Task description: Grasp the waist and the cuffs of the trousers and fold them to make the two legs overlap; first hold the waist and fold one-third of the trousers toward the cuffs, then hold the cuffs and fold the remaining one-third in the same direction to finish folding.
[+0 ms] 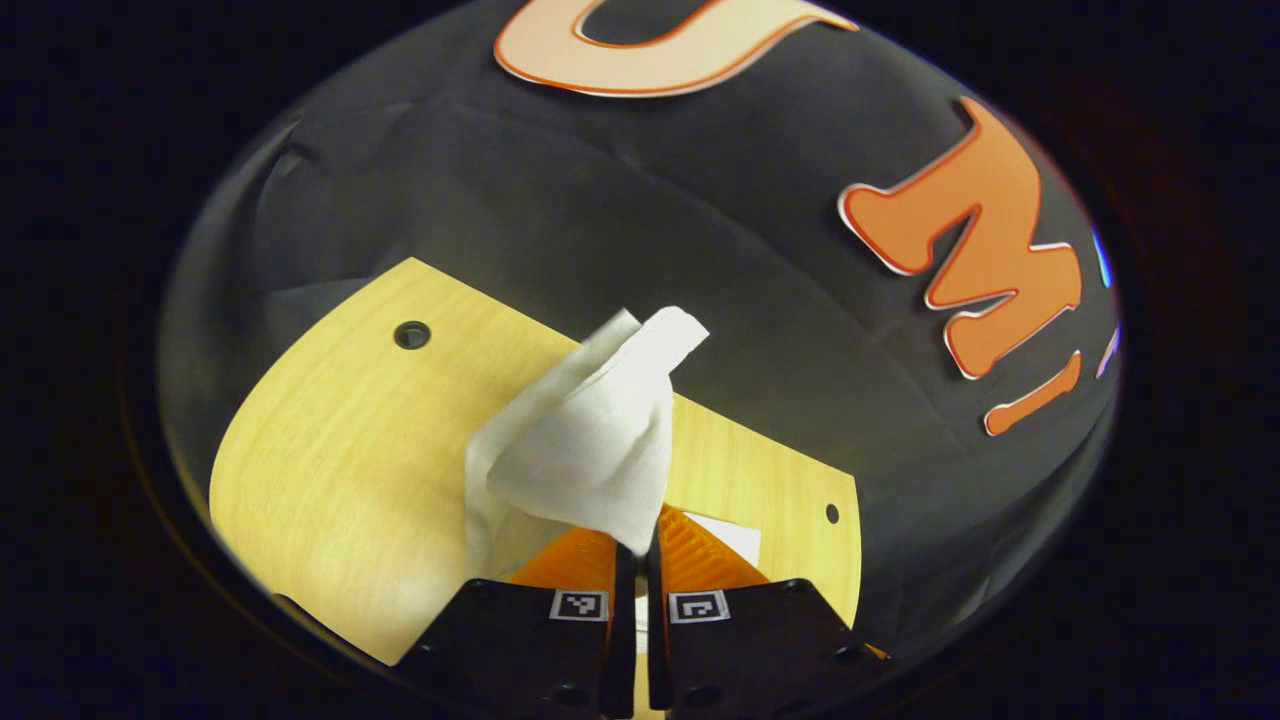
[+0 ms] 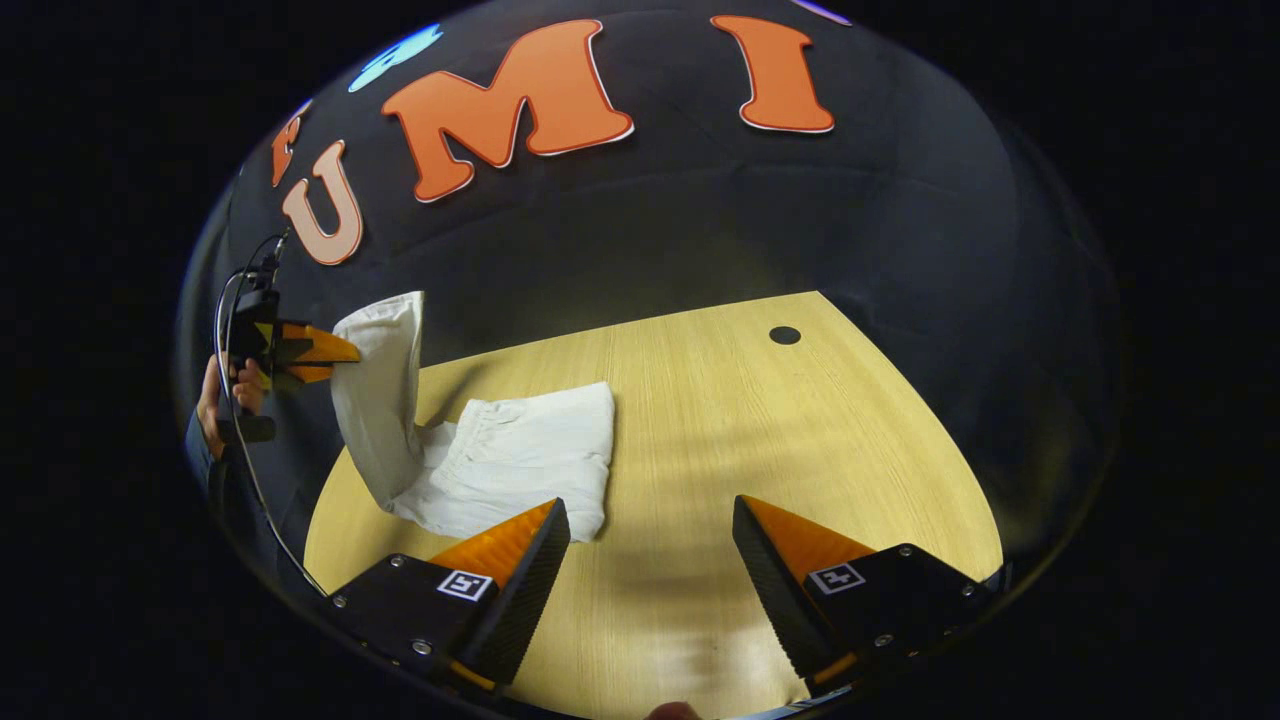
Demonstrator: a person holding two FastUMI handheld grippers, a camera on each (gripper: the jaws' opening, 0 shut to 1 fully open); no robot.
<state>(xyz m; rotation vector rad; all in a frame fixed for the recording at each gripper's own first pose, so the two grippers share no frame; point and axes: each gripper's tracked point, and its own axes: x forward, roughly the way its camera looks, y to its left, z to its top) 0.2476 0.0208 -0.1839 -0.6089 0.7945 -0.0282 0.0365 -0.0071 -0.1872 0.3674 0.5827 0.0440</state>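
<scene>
Left gripper (image 1: 637, 545) pinches lifted trousers (image 1: 590, 450); right gripper (image 2: 650, 530) jaws apart

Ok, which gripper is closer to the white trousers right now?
Left. The left gripper is shut on a lifted end of the white trousers; the right gripper hangs open over the table, beside the folded part, not touching it.
</scene>
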